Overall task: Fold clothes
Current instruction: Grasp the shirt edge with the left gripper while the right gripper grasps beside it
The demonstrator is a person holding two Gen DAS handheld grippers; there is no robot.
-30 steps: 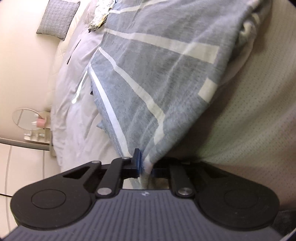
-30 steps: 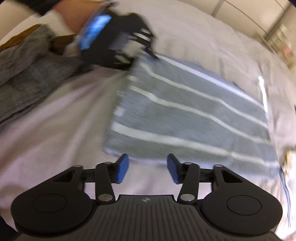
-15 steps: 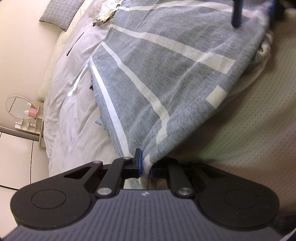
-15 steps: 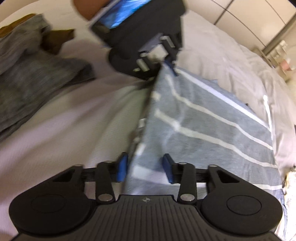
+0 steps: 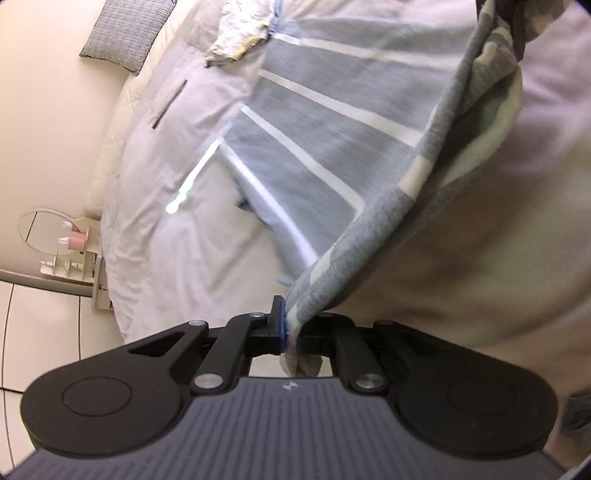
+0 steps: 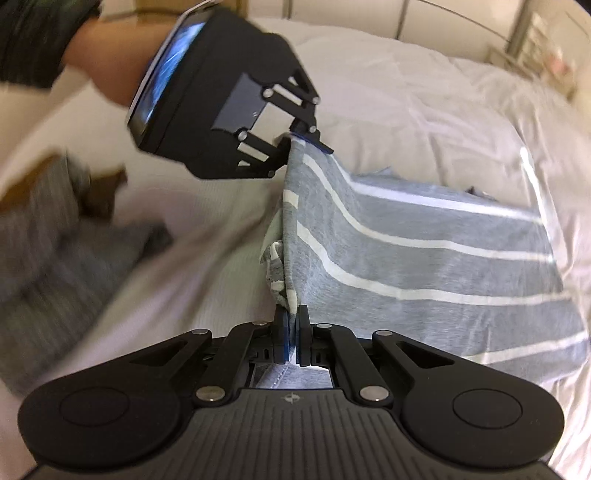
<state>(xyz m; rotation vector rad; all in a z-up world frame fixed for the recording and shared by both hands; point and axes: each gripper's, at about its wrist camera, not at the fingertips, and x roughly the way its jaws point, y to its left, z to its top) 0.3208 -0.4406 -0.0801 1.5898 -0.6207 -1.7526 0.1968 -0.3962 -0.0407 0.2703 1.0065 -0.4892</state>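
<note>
A grey garment with white stripes (image 6: pixel 424 258) lies on a pale bed. My left gripper (image 5: pixel 290 332) is shut on one corner of its near edge; it also shows in the right wrist view (image 6: pixel 303 138), raised above the bed. My right gripper (image 6: pixel 292 332) is shut on the other corner of that edge. The edge hangs taut between the two grippers, lifted off the bed, while the far part of the garment (image 5: pixel 325 122) still rests flat.
A dark grey garment (image 6: pixel 55 236) lies bunched at the left. A small patterned cloth (image 5: pixel 240 37) and a grey pillow (image 5: pixel 125 31) lie at the bed's far end. A bedside stand with a round mirror (image 5: pixel 48 236) is at the left.
My right gripper has closed on the striped garment's corner. Both grippers have lifted the near edge off the bed, and it now stretches taut between them.
</note>
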